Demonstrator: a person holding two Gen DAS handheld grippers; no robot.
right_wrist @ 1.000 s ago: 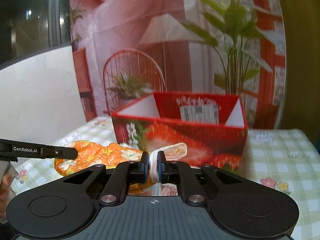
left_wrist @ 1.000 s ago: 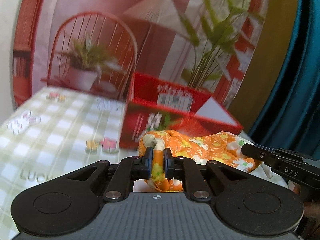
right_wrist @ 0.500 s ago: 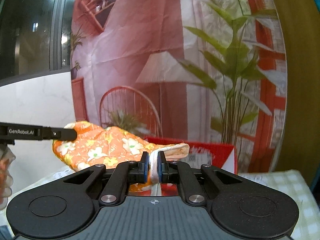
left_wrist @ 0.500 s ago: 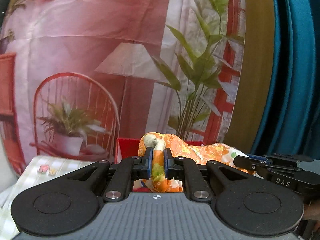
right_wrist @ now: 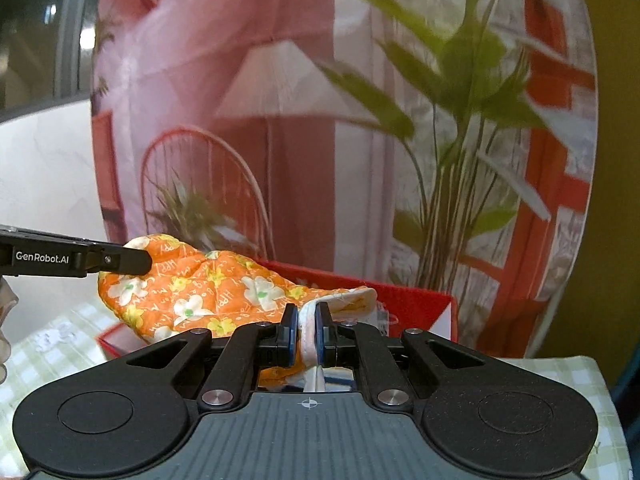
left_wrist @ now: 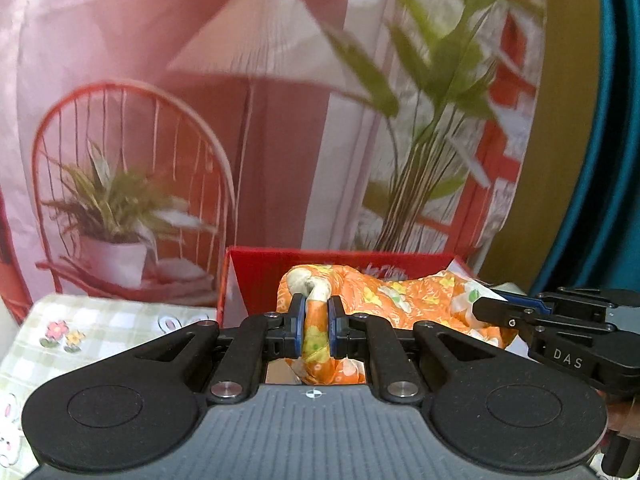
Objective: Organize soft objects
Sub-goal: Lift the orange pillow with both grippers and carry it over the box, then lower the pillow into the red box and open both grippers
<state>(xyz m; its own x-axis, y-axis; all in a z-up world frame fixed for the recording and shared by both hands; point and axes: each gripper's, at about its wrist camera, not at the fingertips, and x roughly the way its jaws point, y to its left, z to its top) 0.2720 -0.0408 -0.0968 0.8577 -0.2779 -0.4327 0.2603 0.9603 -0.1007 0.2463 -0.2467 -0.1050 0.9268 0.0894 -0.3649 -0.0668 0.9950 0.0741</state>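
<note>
An orange oven mitt (left_wrist: 384,296) with a white and yellow flower print hangs stretched between both grippers, over the open red box (left_wrist: 260,276). My left gripper (left_wrist: 317,320) is shut on the mitt's rounded end. My right gripper (right_wrist: 307,330) is shut on the white-lined cuff edge. In the right wrist view the mitt (right_wrist: 208,292) spreads to the left, above the red box (right_wrist: 416,300), and the left gripper's finger (right_wrist: 120,258) pinches its far end. The right gripper's black fingers (left_wrist: 520,312) show at the right of the left wrist view.
The box stands on a table with a green checked cloth (left_wrist: 108,332) printed with small flowers. Behind it hangs a backdrop (left_wrist: 240,100) picturing a lamp, a red chair and plants. A teal curtain (left_wrist: 608,200) hangs at the right.
Both grippers lifted the mitt off the table and carried it forward; it now hangs over the box's opening instead of lying in front of the box.
</note>
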